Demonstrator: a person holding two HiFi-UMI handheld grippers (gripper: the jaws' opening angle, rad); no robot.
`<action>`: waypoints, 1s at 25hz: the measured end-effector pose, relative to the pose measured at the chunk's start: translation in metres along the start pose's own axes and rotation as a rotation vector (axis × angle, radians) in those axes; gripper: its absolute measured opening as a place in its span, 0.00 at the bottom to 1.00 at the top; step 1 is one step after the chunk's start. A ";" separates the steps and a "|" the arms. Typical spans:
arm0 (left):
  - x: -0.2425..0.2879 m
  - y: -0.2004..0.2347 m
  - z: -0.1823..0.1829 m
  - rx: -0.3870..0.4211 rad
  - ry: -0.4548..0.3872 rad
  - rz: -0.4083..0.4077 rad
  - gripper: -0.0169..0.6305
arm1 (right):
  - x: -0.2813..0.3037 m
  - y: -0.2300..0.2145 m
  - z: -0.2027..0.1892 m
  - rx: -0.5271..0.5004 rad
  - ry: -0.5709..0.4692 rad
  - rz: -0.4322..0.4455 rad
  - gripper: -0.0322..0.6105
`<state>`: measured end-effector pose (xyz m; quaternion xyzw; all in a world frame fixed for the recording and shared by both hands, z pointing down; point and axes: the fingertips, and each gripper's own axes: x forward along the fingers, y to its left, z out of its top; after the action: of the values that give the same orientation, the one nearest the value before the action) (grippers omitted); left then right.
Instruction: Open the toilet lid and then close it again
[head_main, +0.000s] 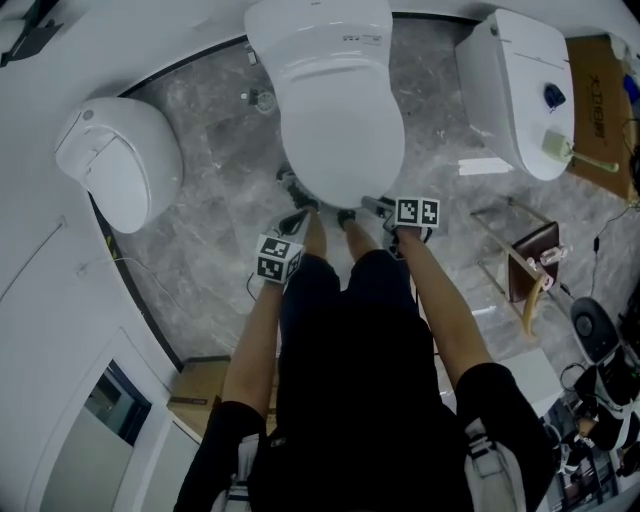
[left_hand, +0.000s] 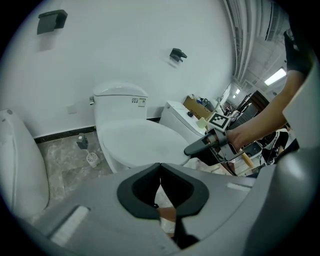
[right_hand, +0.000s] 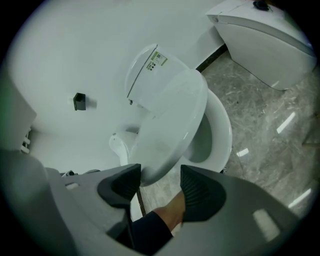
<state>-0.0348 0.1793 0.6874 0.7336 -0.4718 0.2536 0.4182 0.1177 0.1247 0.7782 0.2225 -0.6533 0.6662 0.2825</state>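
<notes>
White lid (head_main: 340, 140); long axis toward tank (head_main: 318, 35); front raised

A grey marbled floor (head_main: 220, 150) is seen, bordered by a curved white wall on the far and left sides. Three white toilets are placed on it: the middle toilet (head_main: 335, 110) against the far wall, another toilet (head_main: 120, 160) at the left and a third toilet (head_main: 520, 90) at the right. A small round object (head_main: 263, 99) is set beside the middle toilet. A cardboard box (head_main: 200, 385) is found at the near left.
</notes>
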 end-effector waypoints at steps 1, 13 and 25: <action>0.001 0.001 0.000 -0.002 -0.002 0.000 0.04 | 0.002 -0.003 -0.002 0.005 0.013 -0.003 0.44; 0.013 0.018 -0.016 -0.038 0.015 0.010 0.05 | 0.027 -0.045 -0.019 -0.005 0.099 -0.077 0.49; 0.033 0.036 -0.032 -0.070 0.034 -0.008 0.05 | 0.058 -0.096 -0.033 -0.039 0.177 -0.188 0.53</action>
<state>-0.0525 0.1830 0.7429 0.7160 -0.4704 0.2478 0.4524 0.1411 0.1617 0.8864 0.2174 -0.6150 0.6410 0.4045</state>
